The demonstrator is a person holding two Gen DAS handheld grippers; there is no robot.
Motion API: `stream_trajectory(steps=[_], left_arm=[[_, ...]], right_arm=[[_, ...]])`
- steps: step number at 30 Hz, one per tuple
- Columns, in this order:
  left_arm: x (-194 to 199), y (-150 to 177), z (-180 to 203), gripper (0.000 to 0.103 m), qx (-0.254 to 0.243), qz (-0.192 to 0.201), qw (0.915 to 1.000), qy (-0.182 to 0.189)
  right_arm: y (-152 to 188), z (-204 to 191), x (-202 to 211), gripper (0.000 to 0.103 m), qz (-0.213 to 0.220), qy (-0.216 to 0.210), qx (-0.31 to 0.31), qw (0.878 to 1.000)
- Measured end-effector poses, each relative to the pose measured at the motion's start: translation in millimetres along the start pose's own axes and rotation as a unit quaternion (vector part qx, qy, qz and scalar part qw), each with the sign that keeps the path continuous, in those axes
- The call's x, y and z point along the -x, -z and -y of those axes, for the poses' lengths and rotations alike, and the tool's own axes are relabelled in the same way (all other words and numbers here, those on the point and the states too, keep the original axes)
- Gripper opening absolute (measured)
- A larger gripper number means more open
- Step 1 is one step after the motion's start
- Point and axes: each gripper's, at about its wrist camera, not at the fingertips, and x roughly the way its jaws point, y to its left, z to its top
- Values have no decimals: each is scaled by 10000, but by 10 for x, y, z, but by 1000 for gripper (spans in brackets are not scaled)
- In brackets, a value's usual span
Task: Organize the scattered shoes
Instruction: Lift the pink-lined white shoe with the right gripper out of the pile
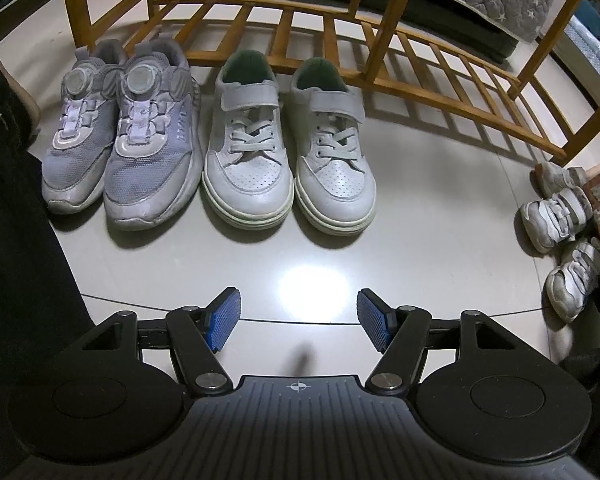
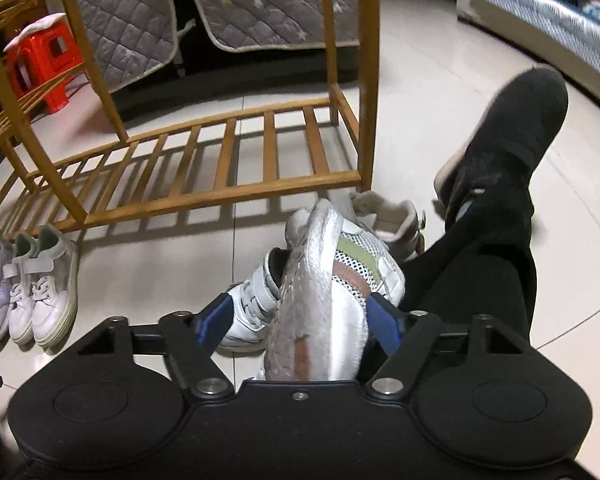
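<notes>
Two pairs stand in a row on the pale floor before the wooden rack [image 1: 380,36]: lilac dial-lace trainers [image 1: 120,152] and white strap sneakers [image 1: 288,160]. My left gripper [image 1: 299,320] hangs open over bare floor in front of them, nothing between its blue pads. In the right wrist view a small silver-white mesh shoe [image 2: 324,288] lies tipped on its side between the jaws of my right gripper [image 2: 300,320]. The right pad touches its upper and the left pad stands apart from its sole. A white velcro shoe [image 2: 252,304] lies just behind the left pad, with another small shoe [image 2: 392,216] further back.
The small shoes form a loose heap [image 1: 560,216] at the right edge of the left wrist view. A person's dark trouser leg and black shoe [image 2: 512,128] stretch out right of the heap. Behind the rack [image 2: 204,160] are a red stool [image 2: 44,60] and a quilted blanket [image 2: 260,0].
</notes>
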Motion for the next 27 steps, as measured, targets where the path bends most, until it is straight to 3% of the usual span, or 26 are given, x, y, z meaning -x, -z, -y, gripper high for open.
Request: stream_trajectory(steps=[5, 14, 22, 27], left_arm=[[-22, 22, -16, 66, 84, -46, 10000, 10], [-13, 33, 85, 66, -50, -35, 9999, 111], [-41, 61, 121, 66, -99, -87, 9998, 169], [-51, 75, 128, 66, -116, -110, 9997, 197]], right_arm=[[27, -63, -6, 48, 86, 134, 243, 9996], [105, -287, 34, 45, 255, 369, 934, 9946], [297, -630, 217, 44, 401, 569, 2002, 9773], [421, -794, 369, 43, 473, 477, 2359, 9695]])
